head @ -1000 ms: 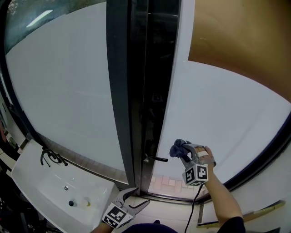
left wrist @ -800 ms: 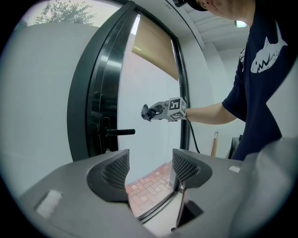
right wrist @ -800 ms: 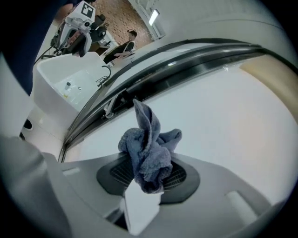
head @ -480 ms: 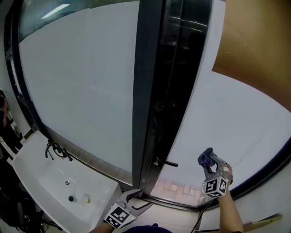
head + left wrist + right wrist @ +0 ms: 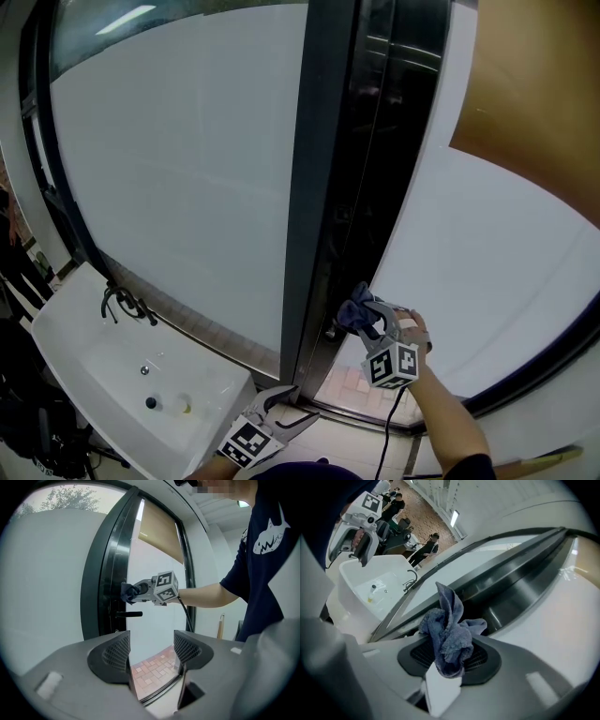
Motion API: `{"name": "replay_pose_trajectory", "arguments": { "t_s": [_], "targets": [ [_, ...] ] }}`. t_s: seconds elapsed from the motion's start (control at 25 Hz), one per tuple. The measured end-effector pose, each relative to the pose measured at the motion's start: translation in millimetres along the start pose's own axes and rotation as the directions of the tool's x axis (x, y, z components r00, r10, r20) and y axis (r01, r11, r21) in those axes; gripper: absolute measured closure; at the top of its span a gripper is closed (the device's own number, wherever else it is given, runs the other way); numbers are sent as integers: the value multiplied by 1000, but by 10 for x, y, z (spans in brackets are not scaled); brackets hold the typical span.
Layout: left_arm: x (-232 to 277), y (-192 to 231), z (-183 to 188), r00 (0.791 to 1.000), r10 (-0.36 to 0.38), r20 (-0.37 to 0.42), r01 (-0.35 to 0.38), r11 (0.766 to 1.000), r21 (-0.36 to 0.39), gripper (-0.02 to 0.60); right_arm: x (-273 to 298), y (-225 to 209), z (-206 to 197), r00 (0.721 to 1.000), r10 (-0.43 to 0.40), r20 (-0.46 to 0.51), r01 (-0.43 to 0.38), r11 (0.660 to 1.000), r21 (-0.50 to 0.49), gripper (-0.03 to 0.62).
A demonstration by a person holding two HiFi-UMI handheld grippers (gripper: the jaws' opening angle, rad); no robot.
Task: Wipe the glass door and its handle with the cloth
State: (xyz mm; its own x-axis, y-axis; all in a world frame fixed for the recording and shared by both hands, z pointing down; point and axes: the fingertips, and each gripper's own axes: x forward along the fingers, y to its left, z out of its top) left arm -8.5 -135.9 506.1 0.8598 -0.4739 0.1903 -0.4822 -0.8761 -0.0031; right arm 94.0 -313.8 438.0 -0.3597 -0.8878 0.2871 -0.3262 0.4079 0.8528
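Blue cloth [image 5: 358,309] bunched and clamped between the jaws of the right gripper [image 5: 370,319], held just above the dark lever handle [image 5: 129,614] low on the left edge of the glass door [image 5: 487,272]. Judgement: lower cloth onto lever, wrap it, rub along its length, light pressure. Left gripper [image 5: 152,651] low and near, jaws apart, nothing between. Washbasin [image 5: 70,323] at left holds a small yellowish bottle [image 5: 185,405].
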Motion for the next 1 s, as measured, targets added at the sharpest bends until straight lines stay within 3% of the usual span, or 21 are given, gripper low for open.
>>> {"name": "replay_pose_trajectory", "arguments": {
  "t_s": [0.2,0.44,0.68,1.0],
  "targets": [
    [-24,2,-31,1000,15,-2,-15,1000,-7,295,322,163,-3,998,52,-21,-53,998,-43,454],
    [28,-8,-23,1000,5,-8,-5,1000,-6,295,268,270,-197,997,60,-57,-66,992,-108,454],
    [152,-58,0,999,-33,-15,33,999,5,294,8,197,-722,990,46,-136,-53,997,-54,454],
    [261,-129,50,997,-71,-22,71,997,15,295,-586,61,-1313,971,-5,-237,-11,998,-68,454]
  ]
}}
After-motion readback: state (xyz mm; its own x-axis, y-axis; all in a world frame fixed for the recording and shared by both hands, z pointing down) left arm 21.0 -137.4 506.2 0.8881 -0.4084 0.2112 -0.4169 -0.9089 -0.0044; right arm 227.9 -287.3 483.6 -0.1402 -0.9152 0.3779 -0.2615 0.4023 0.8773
